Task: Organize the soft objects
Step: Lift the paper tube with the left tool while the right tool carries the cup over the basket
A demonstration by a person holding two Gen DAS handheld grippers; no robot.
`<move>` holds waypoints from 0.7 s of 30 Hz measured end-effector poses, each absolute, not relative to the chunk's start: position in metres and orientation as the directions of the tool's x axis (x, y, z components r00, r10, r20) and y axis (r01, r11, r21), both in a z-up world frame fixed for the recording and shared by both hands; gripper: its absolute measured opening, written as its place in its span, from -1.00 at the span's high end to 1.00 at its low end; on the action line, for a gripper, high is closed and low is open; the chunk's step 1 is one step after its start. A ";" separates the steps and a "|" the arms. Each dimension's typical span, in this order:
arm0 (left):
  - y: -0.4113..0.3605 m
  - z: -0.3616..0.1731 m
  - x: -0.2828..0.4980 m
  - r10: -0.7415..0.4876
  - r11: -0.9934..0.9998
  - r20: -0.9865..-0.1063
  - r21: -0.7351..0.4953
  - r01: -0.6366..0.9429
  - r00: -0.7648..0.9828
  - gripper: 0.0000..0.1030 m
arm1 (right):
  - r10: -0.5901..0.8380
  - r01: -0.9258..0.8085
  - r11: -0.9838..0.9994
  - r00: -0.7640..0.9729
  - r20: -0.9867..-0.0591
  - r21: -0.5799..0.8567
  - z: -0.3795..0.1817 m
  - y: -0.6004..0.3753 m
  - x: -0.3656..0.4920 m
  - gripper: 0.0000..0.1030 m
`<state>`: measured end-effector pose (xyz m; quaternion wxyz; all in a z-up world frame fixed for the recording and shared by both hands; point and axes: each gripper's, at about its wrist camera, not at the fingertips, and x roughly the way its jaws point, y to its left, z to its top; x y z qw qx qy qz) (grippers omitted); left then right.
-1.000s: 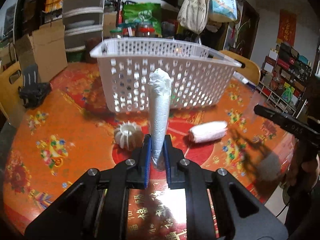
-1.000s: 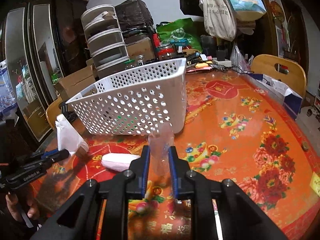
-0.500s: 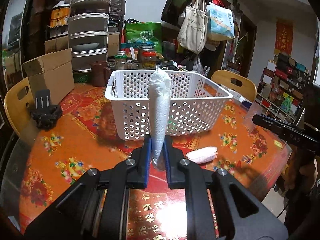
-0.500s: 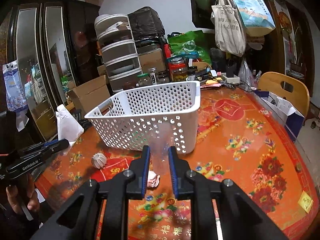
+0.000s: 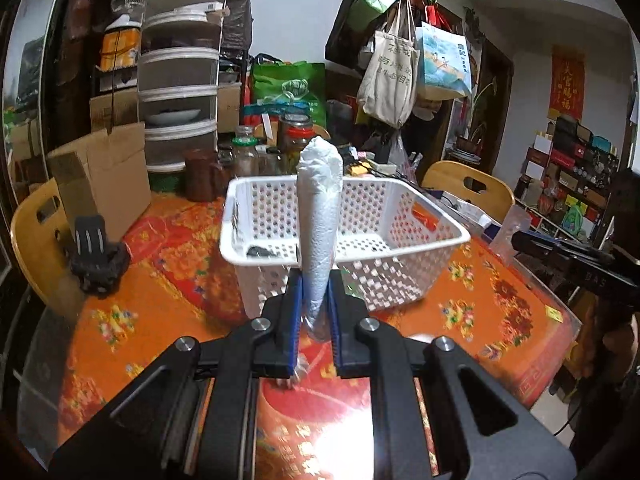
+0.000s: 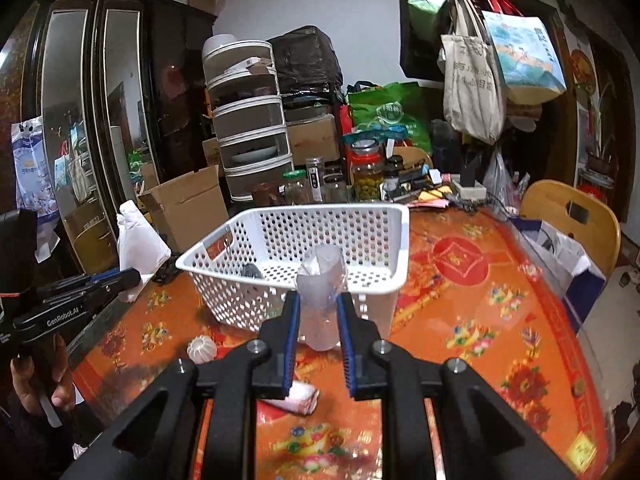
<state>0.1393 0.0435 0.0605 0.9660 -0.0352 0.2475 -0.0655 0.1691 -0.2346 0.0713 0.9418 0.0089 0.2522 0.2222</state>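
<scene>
My left gripper [image 5: 314, 312] is shut on a white rolled cloth in plastic wrap [image 5: 320, 216], held upright above the table in front of the white perforated basket [image 5: 440, 232]. My right gripper [image 6: 318, 324] is shut on a clear crumpled plastic bag [image 6: 320, 300], held above the table before the same basket [image 6: 396, 248]. A dark small item [image 6: 251, 270] lies inside the basket. On the table lie a white ribbed ball [image 6: 201, 350] and a white rolled cloth [image 6: 300, 396]. The left gripper with its white roll shows in the right wrist view [image 6: 136, 244].
The round table has an orange flowered cover [image 6: 480, 300]. Jars [image 6: 366, 172], a cardboard box [image 5: 100, 176] and stacked drawers [image 5: 180, 92] crowd the far side. A black holder [image 5: 96, 256] sits at the left. Wooden chairs [image 6: 572, 220] stand around the table.
Both grippers have risen with their loads; the basket now sits lower in both views and its inside shows. The ball and roll on the table have dropped out of the left wrist view.
</scene>
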 end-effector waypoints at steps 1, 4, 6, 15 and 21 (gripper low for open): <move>0.044 0.066 0.145 -0.140 0.990 -0.473 -0.095 0.108 0.870 0.79 | 0.424 -0.417 0.900 0.774 -0.470 0.124 0.075 -0.234 0.172 0.67; 0.048 0.081 0.163 -0.149 0.988 -0.479 -0.100 0.115 0.865 0.79 | 0.421 -0.426 0.899 0.776 -0.469 0.101 0.089 -0.226 0.185 0.67; 0.049 0.091 0.177 -0.154 0.988 -0.486 -0.102 0.119 0.860 0.79 | 0.425 -0.436 0.895 0.775 -0.468 0.090 0.099 -0.221 0.194 0.67; 0.041 0.130 0.245 -0.170 0.985 -0.536 -0.120 0.125 0.827 0.79 | 0.410 -0.460 0.887 0.735 -0.540 0.047 0.117 -0.184 0.248 0.67; 0.024 0.123 0.299 -0.152 0.988 -0.623 -0.105 0.111 0.767 0.79 | 0.374 -0.435 0.898 0.679 -0.632 0.065 0.103 -0.171 0.298 0.67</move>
